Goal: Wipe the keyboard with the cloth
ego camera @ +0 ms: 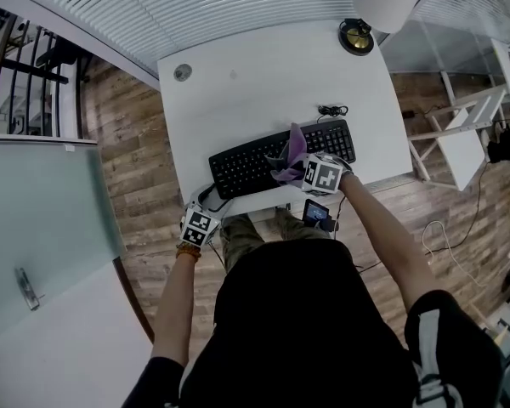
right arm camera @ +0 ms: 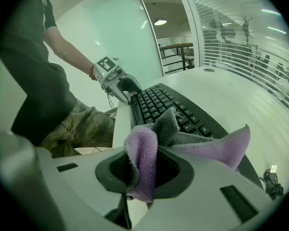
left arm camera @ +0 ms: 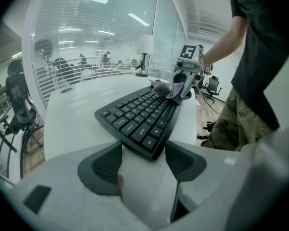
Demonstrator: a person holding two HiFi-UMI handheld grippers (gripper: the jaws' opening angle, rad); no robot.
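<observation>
Closest in, at the near edge of the white surface [ego camera: 255,83], the left gripper [left arm camera: 143,153] has its jaws well apart. Only bare surface lies between them, and they point at the keyboard's left end without touching it. The black keyboard [left arm camera: 139,117] lies slantwise along that near edge. Over its right half, the right gripper [right arm camera: 144,165] has its jaws pinched on a fold of the purple cloth [right arm camera: 202,146], and the loose part of the cloth spills forward onto the keys. The cloth looks to be touching the keys towards the right, while the whole left run of keys is uncovered. I'd say the wiping is either just beginning or partway through. Nothing on the keys shows which rows have been done, so I can't say how much is finished. At the least, the left run, over towards the idle left gripper, looks to be waiting for a pass. Beyond the keyboard a small coil of cable [ego camera: 331,110] lies on the surface, and at the far edge stands a lamp [ego camera: 357,36] with a white shade.
</observation>
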